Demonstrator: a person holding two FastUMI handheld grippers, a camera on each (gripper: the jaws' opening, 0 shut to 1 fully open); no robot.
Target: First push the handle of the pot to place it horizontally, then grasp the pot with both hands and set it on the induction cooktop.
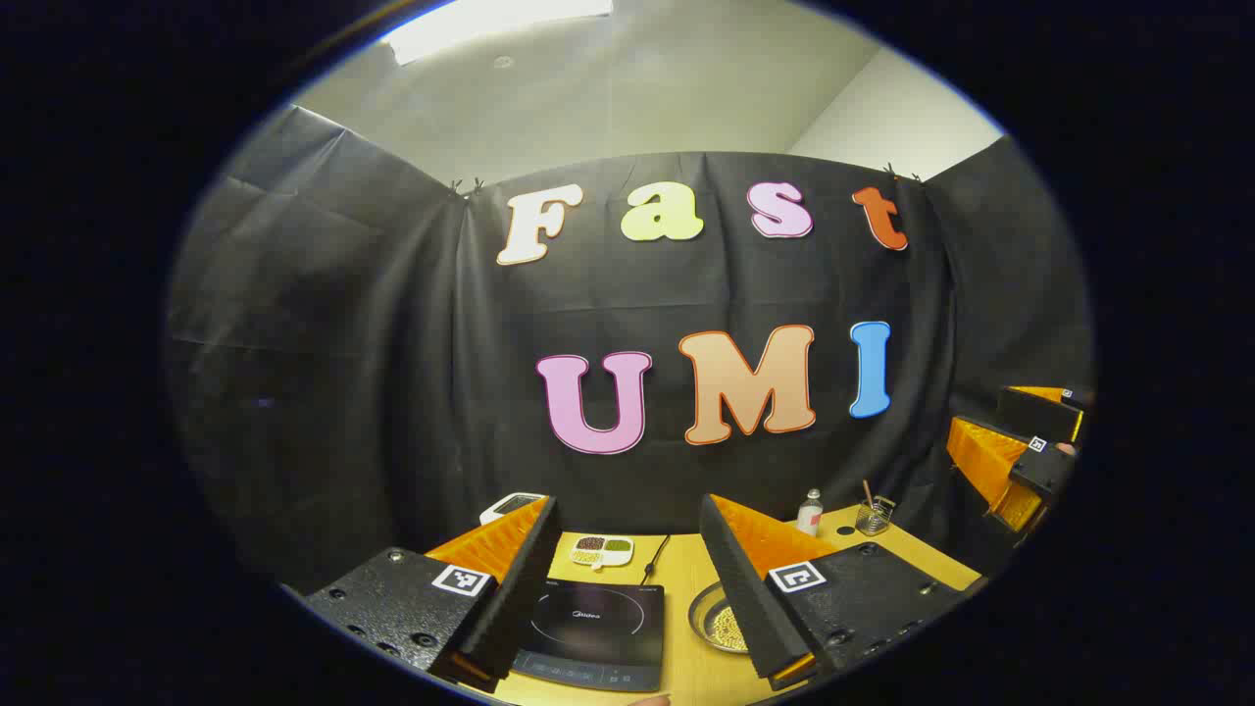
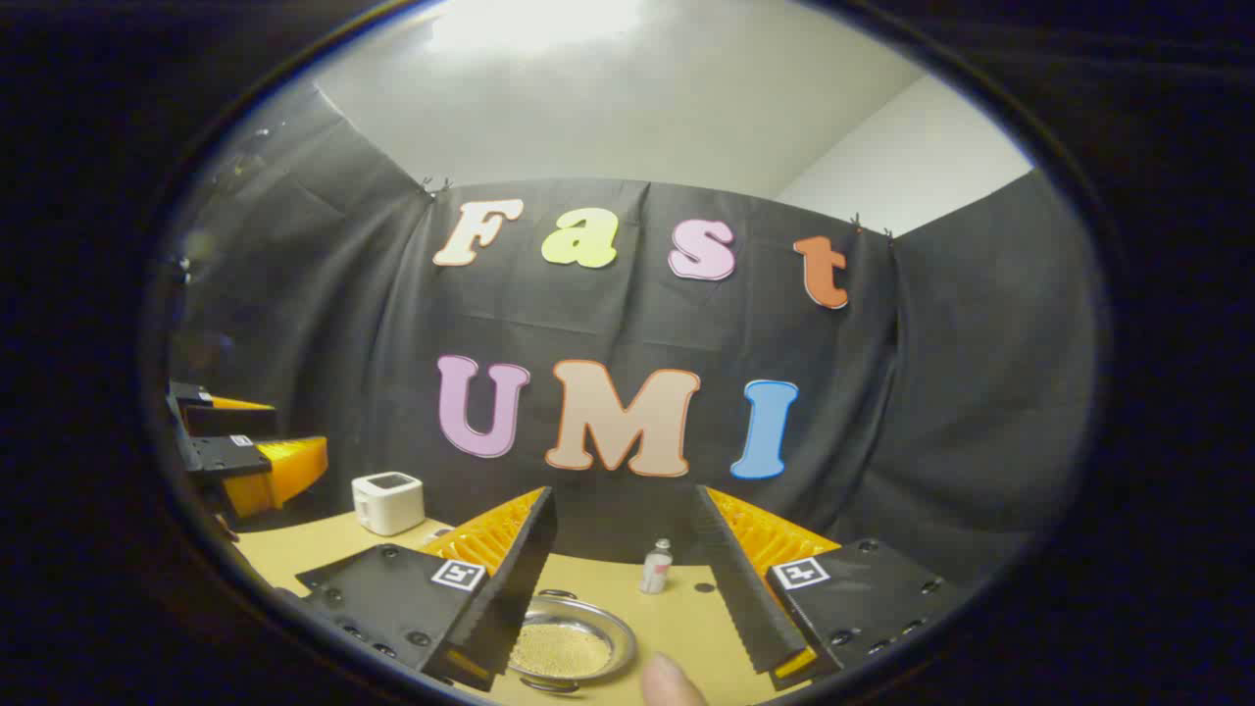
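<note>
Steel is seen close below the right gripper point(image 2: 627, 598): the pot point(image 2: 569, 642), shallow and filled with pale grains, sits on the worktop point(image 2: 677, 613), its handle not made out clearly. Both sets of jaws are held wide and grip nothing. From the left gripper point(image 1: 627, 588) the induction cooktop point(image 1: 593, 632) lies just beside the pot point(image 1: 721, 618). A low, sideways push is judged best, so no grains are spilled. Farther back, a small bottle point(image 2: 655, 567) could be knocked; a white box point(image 2: 388, 502) stands well apart.
</note>
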